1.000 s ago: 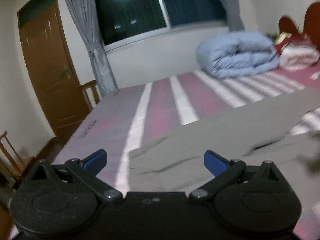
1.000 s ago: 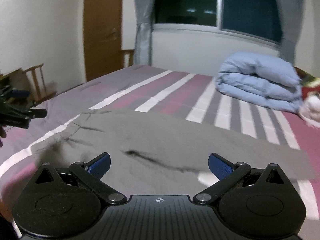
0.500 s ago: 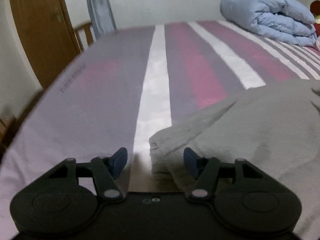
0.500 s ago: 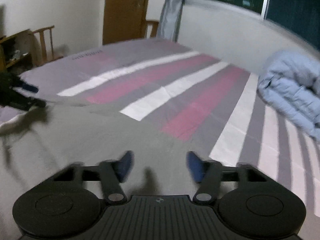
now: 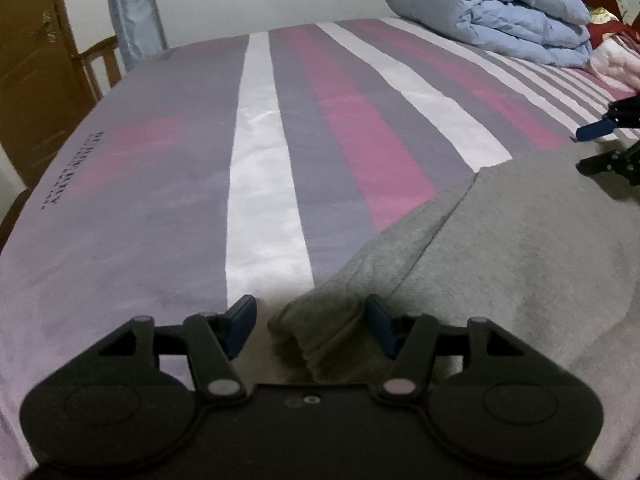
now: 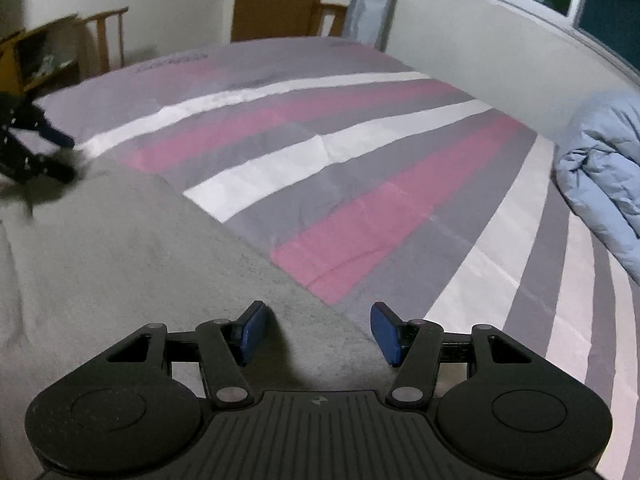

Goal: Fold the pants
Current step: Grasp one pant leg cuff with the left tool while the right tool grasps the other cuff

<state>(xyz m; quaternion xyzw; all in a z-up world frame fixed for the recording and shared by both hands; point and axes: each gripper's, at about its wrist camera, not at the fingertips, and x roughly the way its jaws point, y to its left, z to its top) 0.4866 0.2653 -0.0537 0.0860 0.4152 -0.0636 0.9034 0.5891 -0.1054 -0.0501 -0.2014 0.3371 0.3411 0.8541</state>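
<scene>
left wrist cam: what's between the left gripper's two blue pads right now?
In the left wrist view, a bunched corner of the grey pants sits between the left gripper pads, which do not press on it; striped bedsheet lies beyond.

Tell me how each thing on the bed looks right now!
Pants: spread flat on the bed, not folded yet.
Left tongs: open around a pant corner.
Right tongs: open over the pants' edge.
Blanket: folded in a pile.
Bedsheet: smooth, few wrinkles.

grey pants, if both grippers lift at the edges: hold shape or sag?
Probably sag: the grey pants already bunch into a soft roll at the left gripper. The fabric looks thick and fleecy, so likely grippy, not slippery. It may drag on the striped sheet rather than slide.
</scene>
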